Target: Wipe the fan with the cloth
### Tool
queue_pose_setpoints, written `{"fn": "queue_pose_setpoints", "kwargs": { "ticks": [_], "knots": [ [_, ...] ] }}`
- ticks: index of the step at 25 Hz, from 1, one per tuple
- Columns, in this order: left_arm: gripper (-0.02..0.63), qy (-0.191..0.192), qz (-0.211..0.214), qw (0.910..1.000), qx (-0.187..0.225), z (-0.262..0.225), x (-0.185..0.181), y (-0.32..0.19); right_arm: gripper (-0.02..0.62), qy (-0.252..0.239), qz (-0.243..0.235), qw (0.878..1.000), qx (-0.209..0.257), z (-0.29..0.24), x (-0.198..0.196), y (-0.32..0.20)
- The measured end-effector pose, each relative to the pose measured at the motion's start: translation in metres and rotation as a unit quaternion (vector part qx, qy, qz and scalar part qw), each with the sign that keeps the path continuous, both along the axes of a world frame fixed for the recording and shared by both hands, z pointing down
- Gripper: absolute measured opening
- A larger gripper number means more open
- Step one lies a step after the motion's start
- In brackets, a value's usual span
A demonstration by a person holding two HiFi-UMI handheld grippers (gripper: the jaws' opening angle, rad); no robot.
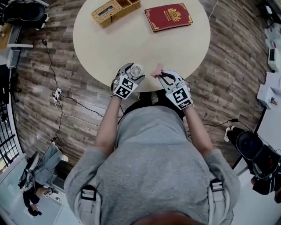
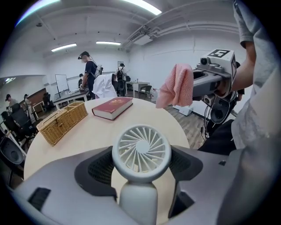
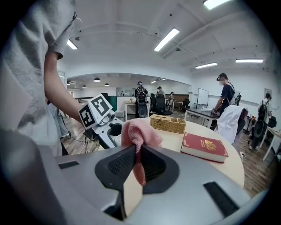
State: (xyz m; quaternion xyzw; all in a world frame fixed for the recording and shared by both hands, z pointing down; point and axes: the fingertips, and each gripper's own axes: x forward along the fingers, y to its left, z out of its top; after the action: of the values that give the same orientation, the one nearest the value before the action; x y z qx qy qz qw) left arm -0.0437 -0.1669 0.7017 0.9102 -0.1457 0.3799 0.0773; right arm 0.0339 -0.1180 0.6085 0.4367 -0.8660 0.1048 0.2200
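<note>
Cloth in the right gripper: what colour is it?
Pink. The cloth shows best in the right gripper view.

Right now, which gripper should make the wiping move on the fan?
Right. The right gripper has its jaws shut on the pink cloth, held up beside the fan. The left gripper is busy clamping the fan, so it should probably just steady it.

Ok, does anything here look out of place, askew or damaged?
Nothing stands out. The left hand-held gripper holds the fan, the right hand-held gripper pinches the cloth; book and basket sit on the table.
</note>
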Motion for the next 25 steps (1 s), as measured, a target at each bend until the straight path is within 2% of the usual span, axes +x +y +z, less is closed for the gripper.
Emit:
{"fn": "queue_pose_setpoints", "kwargs": {
  "ticks": [7,16,19,25],
  "knots": [
    [0.383,0.009,0.028,0.9987,0.042,-0.045,-0.014,0.022,0.04,0.005,0.015,1.0,0.018,-0.013,-0.023,0.025],
    [0.383,0.027,0.065,0.9939,0.085,-0.112,-0.009,0.041,0.04,0.007,0.014,0.998,0.055,-0.046,-0.049,0.034],
    [0.383,0.022,0.074,0.9916,0.104,-0.126,-0.008,0.042,0.04,0.007,0.011,0.997,0.072,-0.06,-0.055,0.029],
    [0.383,-0.014,0.094,0.9852,0.143,-0.138,-0.006,0.047,0.04,0.01,0.003,0.994,0.109,-0.094,-0.067,0.023]
  ]
}}
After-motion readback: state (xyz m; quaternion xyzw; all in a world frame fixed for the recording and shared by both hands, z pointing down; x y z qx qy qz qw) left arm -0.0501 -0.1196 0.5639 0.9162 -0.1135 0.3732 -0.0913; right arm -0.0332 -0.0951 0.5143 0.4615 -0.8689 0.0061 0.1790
